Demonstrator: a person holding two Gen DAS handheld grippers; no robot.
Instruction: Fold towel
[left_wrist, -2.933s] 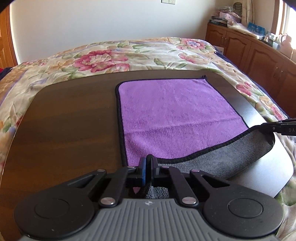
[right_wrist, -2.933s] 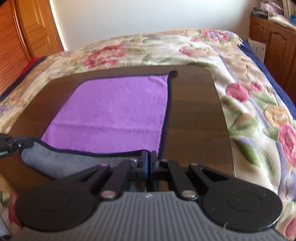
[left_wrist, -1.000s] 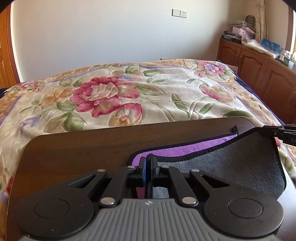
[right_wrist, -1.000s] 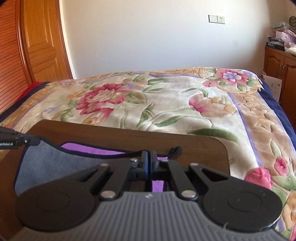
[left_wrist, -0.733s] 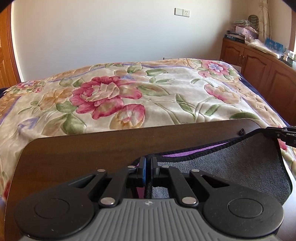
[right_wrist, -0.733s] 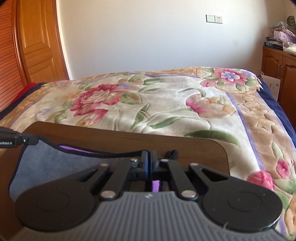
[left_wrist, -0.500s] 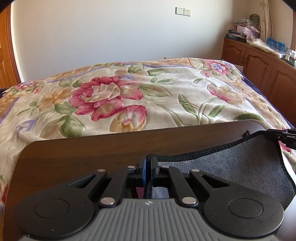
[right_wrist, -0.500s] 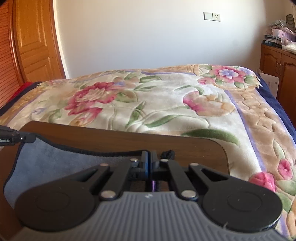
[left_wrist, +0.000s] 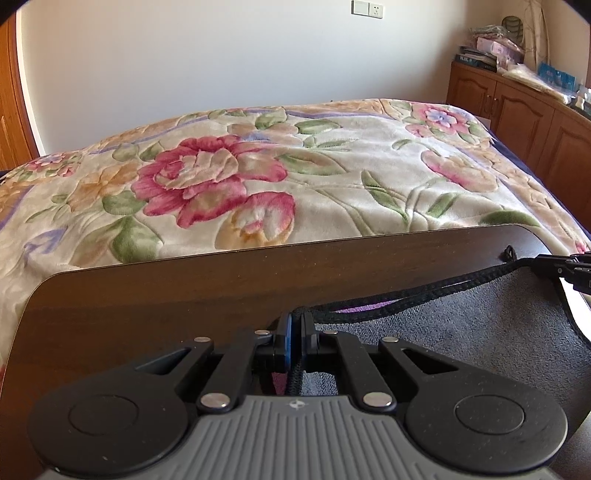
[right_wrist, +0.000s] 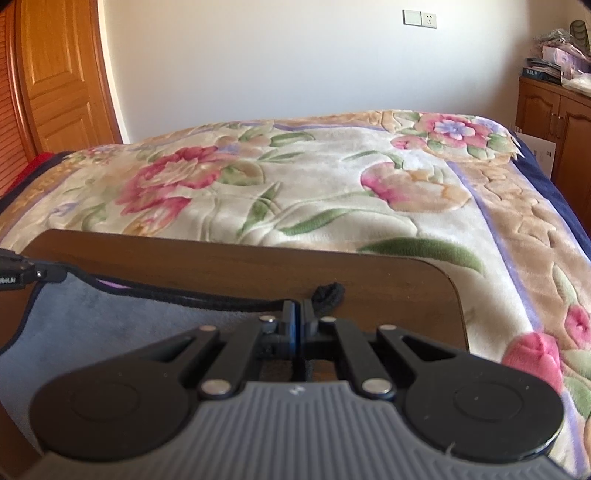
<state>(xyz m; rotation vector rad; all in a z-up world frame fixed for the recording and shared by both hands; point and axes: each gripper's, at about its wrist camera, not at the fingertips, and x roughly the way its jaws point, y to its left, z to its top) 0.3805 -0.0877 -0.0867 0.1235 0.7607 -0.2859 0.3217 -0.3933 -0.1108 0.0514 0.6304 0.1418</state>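
Observation:
The towel (left_wrist: 461, 332) lies folded over on the dark wooden table (left_wrist: 184, 295), grey side up, with black piping and only a sliver of purple showing at its far edge. My left gripper (left_wrist: 295, 319) is shut on the towel's left corner near the table's far edge. My right gripper (right_wrist: 298, 308) is shut on the towel's (right_wrist: 129, 325) right corner, beside its black hanging loop (right_wrist: 328, 293). Each gripper's tip shows in the other view, the right gripper (left_wrist: 561, 267) and the left gripper (right_wrist: 33, 275).
The table (right_wrist: 406, 291) rests on a bed with a floral blanket (left_wrist: 277, 177). Wooden cabinets (left_wrist: 517, 110) stand at the right with clutter on top. A wooden door (right_wrist: 62, 74) is at the left, a white wall behind.
Both grippers carried the towel's near edge forward over the purple side to the far edge. The purple face is now almost fully covered by the grey side.

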